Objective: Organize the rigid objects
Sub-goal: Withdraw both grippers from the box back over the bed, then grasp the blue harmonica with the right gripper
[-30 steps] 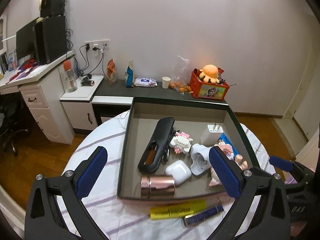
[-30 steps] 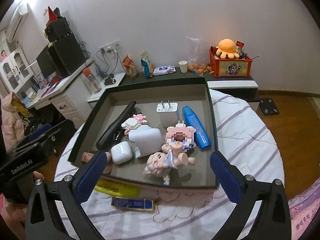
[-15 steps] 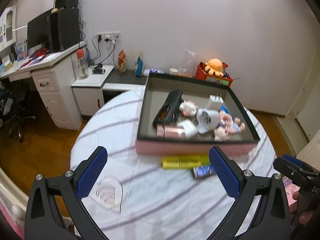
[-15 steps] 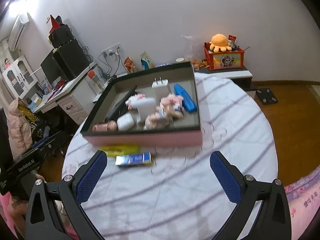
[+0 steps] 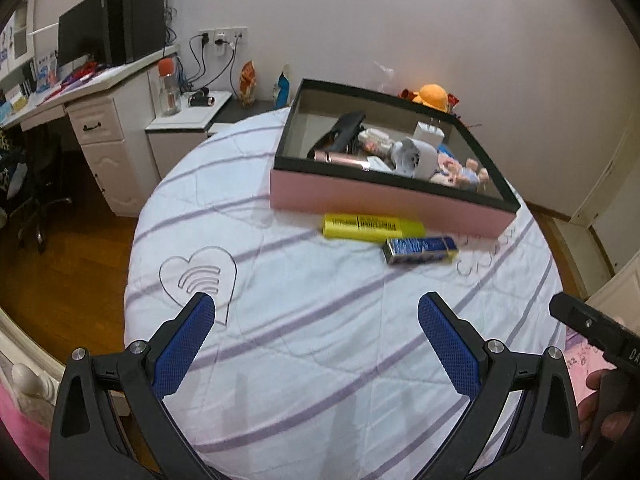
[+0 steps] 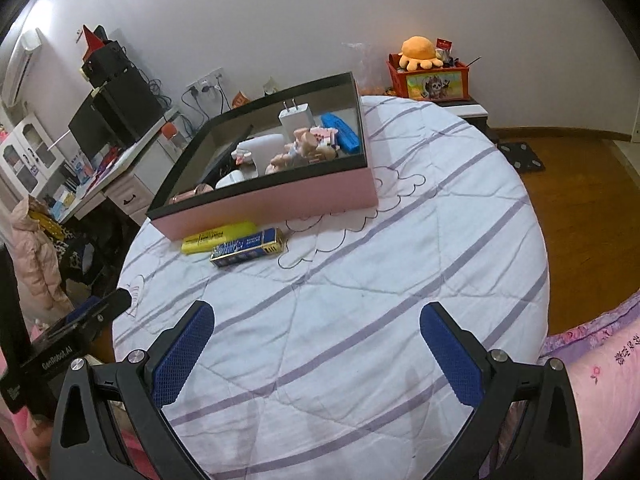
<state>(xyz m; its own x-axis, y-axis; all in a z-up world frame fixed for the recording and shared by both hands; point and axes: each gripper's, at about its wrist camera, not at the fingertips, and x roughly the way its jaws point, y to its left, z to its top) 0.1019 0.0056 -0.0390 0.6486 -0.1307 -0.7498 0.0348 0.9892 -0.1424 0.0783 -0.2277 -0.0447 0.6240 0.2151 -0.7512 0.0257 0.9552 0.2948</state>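
Note:
A pink box with a black rim (image 5: 384,200) (image 6: 280,202) sits at the far side of the round table, holding several small items: a white charger (image 5: 429,133) (image 6: 295,117), a blue marker (image 6: 340,132), a doll (image 5: 460,172), a rose-gold tube (image 5: 340,157). On the cloth in front of it lie a yellow highlighter (image 5: 372,227) (image 6: 218,237) and a blue-and-gold bar (image 5: 420,249) (image 6: 248,247). My left gripper (image 5: 316,340) and my right gripper (image 6: 316,344) are both open and empty, low over the near part of the table, well back from the box.
The round table wears a white quilt with purple stripes (image 5: 320,320). A white desk with a monitor (image 5: 88,40) stands at the left, a low cabinet with a red toy box (image 6: 432,80) by the wall. Wooden floor surrounds the table; pink bedding (image 6: 600,380) lies close right.
Both grippers have pulled back and away from the box, which was right beneath them one second ago. The highlighter and the blue bar have stayed where they were.

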